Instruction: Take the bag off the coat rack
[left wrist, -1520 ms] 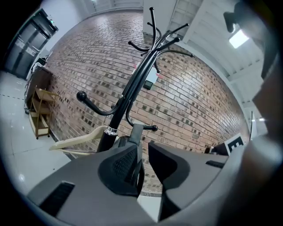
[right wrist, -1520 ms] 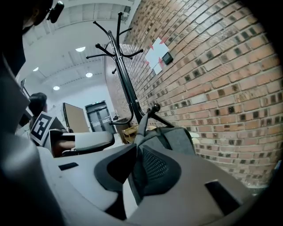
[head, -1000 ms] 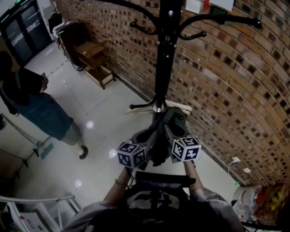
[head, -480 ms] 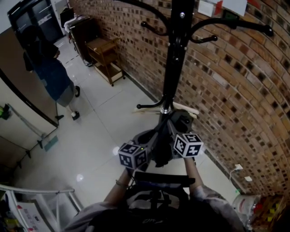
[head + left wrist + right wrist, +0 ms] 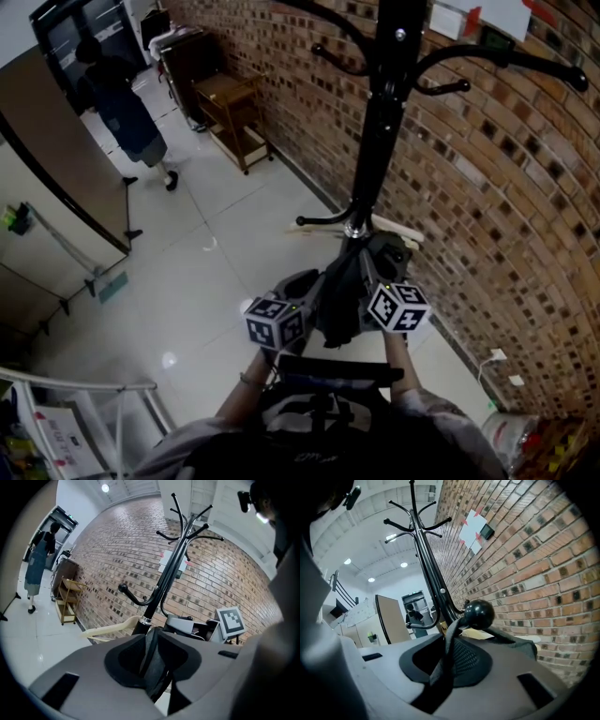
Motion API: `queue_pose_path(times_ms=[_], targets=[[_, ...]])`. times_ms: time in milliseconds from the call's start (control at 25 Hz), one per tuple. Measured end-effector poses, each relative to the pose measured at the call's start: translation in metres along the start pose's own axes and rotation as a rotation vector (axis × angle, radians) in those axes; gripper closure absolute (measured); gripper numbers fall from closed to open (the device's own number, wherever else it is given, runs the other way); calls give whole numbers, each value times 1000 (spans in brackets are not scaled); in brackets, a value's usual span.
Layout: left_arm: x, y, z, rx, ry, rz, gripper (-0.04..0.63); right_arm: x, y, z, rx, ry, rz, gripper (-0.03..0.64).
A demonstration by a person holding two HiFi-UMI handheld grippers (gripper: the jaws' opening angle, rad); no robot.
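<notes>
The dark bag hangs low against the coat rack pole, its strap looped over the rack's ball-tipped hook. Just in front of the pole, the left gripper is clamped on a dark fold of the bag. Below the hook, the right gripper is closing, its jaws pinching the strap.

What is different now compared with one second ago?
The jaws of the right hand-held gripper are closing on the bag strap between them. The person in the background walked away across the room. Unchanged: the left hand-held gripper stays at the strap, and the bag hangs on the coat rack.
</notes>
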State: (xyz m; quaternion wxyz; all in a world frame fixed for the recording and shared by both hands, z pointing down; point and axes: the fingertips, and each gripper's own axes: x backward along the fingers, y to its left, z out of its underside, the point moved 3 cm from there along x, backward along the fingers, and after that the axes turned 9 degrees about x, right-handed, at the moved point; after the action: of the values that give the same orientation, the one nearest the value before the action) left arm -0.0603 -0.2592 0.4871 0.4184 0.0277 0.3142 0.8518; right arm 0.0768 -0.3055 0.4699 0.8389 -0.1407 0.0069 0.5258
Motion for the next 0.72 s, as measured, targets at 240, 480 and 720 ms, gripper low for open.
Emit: queue_pose_path(times_ms=[240, 480, 720], targets=[[1, 6, -1, 3, -3, -14, 515, 4, 3, -5, -37, -56, 10, 572], [0, 9, -3, 3, 10, -18, 515, 17, 4, -14, -119, -120, 7, 574], [-2, 13, -4, -20, 20, -23, 515, 30, 8, -22, -168, -136, -9, 574]])
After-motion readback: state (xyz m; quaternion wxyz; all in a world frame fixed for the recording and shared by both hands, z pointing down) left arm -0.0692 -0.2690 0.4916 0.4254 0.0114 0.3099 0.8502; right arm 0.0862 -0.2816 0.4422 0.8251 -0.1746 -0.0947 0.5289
